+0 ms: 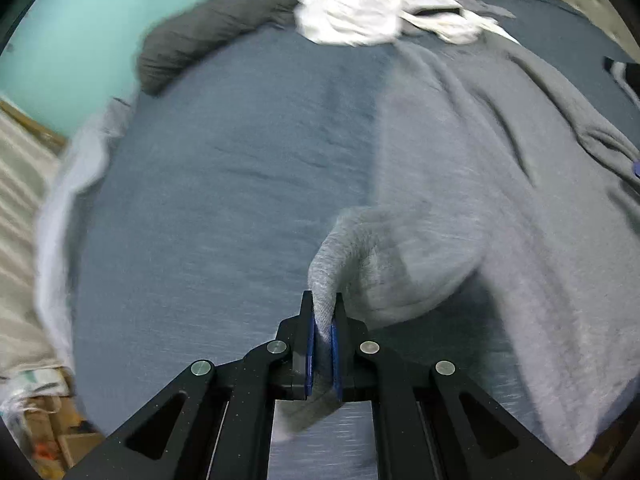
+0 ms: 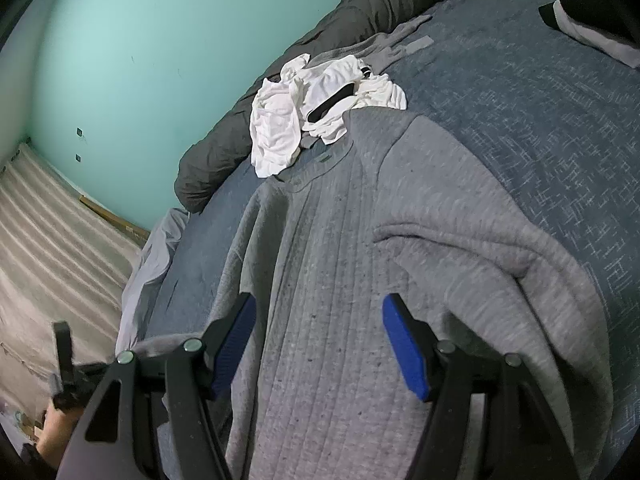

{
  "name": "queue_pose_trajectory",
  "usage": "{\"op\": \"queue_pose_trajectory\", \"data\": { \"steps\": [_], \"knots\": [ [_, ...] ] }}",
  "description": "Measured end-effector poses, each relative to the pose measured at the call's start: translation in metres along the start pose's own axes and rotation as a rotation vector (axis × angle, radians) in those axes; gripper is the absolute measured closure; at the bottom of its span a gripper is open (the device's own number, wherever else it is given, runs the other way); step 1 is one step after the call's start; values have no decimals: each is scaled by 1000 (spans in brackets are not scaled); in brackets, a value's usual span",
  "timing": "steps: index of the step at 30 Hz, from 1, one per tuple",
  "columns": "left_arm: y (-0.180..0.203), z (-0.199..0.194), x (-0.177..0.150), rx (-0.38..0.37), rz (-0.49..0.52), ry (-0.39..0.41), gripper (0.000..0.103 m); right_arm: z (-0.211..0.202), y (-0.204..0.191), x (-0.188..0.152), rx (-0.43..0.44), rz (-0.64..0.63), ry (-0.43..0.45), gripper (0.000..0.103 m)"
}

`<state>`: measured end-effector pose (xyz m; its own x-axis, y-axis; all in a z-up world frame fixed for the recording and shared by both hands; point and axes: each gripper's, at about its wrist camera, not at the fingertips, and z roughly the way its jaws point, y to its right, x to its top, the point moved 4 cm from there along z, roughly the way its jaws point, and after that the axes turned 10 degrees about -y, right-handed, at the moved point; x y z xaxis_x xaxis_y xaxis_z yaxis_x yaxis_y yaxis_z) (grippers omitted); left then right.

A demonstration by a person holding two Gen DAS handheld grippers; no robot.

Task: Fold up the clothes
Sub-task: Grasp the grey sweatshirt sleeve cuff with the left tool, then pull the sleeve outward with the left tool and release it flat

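The left gripper [image 1: 323,304] is pinched tight on the cuff end of the grey sweatshirt [image 1: 472,184], whose sleeve arches up from the bed [image 1: 224,184]. From that grip, bare blue cover runs wide toward ten and twelve o'clock, ending at the dark rolled duvet [image 1: 208,32] and, at nine, the bed's pale sheet edge. A crumpled white garment [image 1: 360,4] lies at twelve, touching the sweatshirt's far end. The right gripper [image 2: 318,308] hangs with jaws wide apart above the sweatshirt's body, gripping nothing; its folded sleeve lies at two o'clock, with open cover beyond.
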<state>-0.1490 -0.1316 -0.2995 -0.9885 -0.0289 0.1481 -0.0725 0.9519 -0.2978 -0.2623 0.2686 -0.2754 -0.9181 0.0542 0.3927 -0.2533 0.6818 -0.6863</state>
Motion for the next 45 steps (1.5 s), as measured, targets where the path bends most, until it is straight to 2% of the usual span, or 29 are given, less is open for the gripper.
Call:
{"op": "queue_pose_trajectory", "data": {
  "steps": [3, 5, 6, 7, 9, 11, 12, 15, 18, 25, 29, 30, 32, 33, 35, 36, 40, 45],
  "knots": [
    [27, 36, -6, -87, 14, -47, 94, 1, 0, -1, -2, -3, -2, 36],
    [38, 53, -16, -205, -7, -84, 80, 1, 1, 0, -1, 0, -1, 36],
    [38, 54, -19, -233, -23, -78, 65, 1, 1, 0, -1, 2, -1, 36],
    [36, 54, -23, -259, -39, -70, 59, 1, 2, 0, 0, 3, -1, 36],
    [27, 49, -28, -310, -85, -43, 58, 1, 2, 1, 0, 6, 0, 36],
    [10, 40, -33, -362, -147, -4, 49, 1, 3, 1, 1, 9, 0, 36],
    [-1, 34, -34, -373, -175, 26, 41, 1, 4, 1, 1, 11, 0, 36],
    [-43, 31, -42, -252, -256, 74, 40, 1, 4, 1, -1, 11, 0, 36],
    [-67, 51, -60, -276, -335, 14, 40, 3, 3, 0, -3, 6, -6, 36],
    [-75, 96, -90, -249, -313, -83, 40, 6, 3, -1, -8, 4, -10, 36],
    [-75, 106, -99, -263, -316, -81, 40, 7, 4, -1, -10, 7, -12, 36],
    [-75, 108, -101, -269, -316, -82, 40, 7, 5, -1, -10, 8, -12, 36],
    [-73, 110, -105, -278, -312, -77, 51, 8, 5, -1, -11, 10, -13, 36],
    [-70, 109, -106, -279, -303, -72, 66, 8, 5, -1, -11, 11, -14, 36],
    [-64, 106, -107, -278, -278, -63, 80, 9, 6, -2, -13, 14, -17, 36],
    [-61, 104, -107, -277, -261, -60, 90, 10, 7, -2, -13, 18, -18, 36],
    [-50, 96, -107, -269, -208, -47, 95, 11, 10, -3, -14, 33, -24, 36],
    [-67, 75, -111, -234, -233, -3, 96, 9, 9, -2, -13, 32, -19, 36]
  ]
}}
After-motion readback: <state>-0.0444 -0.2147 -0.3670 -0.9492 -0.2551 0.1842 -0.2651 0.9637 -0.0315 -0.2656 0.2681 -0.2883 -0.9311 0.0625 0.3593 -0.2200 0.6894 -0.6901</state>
